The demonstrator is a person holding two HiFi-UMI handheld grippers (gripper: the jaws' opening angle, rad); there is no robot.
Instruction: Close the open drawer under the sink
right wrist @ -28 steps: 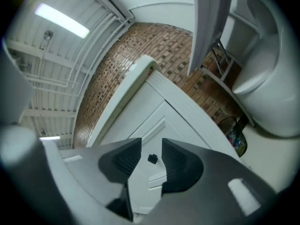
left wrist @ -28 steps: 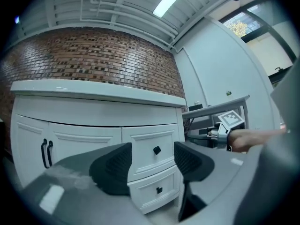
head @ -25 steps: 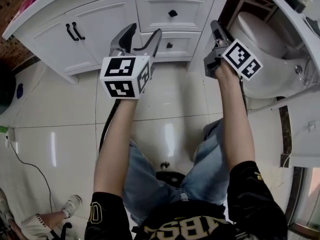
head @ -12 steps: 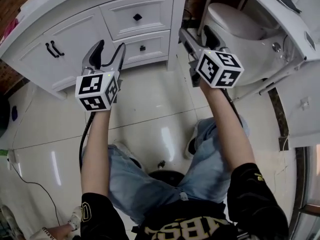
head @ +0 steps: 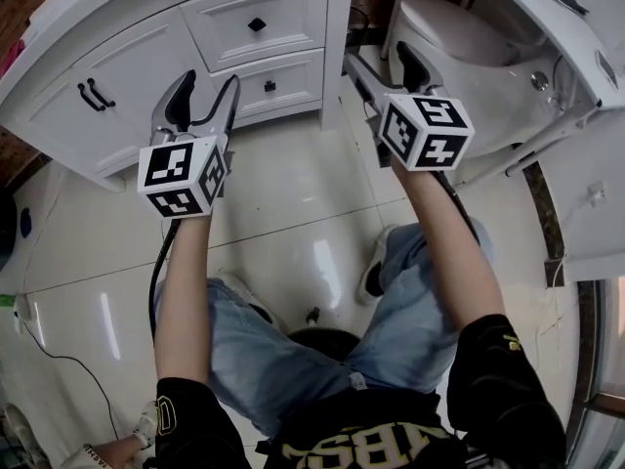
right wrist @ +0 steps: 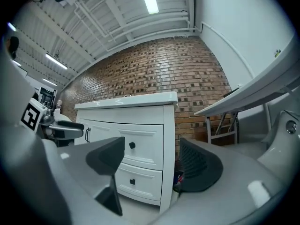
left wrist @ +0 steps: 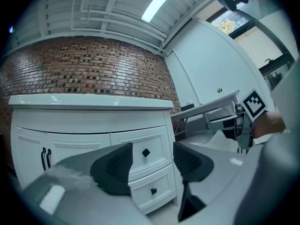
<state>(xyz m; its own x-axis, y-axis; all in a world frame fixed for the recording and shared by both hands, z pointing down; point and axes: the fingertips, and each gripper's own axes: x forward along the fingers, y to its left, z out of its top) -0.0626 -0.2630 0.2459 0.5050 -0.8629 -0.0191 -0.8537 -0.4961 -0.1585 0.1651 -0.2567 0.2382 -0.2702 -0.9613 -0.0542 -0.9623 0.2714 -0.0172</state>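
The white vanity point(head: 337, 27) has two stacked drawers at its right end. The upper drawer point(head: 256, 24) and the lower drawer point(head: 269, 86) each carry a black knob, and both fronts look about flush with the cabinet face. My left gripper point(head: 208, 81) is open and empty, held level just in front of the lower drawer without touching it. My right gripper point(head: 379, 57) is off the cabinet's right corner; its jaws are opening and nothing is between them. The left gripper view frames both drawers between its gripper's point(left wrist: 152, 161) pads. The right gripper view shows its gripper point(right wrist: 152, 161) facing the drawers point(right wrist: 132, 145) from the side.
A white toilet point(head: 459, 37) stands right of the vanity, under a white shelf point(head: 557, 27) on metal legs. Two cabinet doors with black handles point(head: 88, 96) take up the vanity's left part. Glossy floor tiles point(head: 293, 223) lie below, and a black cable point(head: 161, 262) trails from the left gripper.
The right gripper has gone from shut to open and has rolled, turning its marker cube. Both grippers now sit a little back from the cabinet, which has shifted left in the view.
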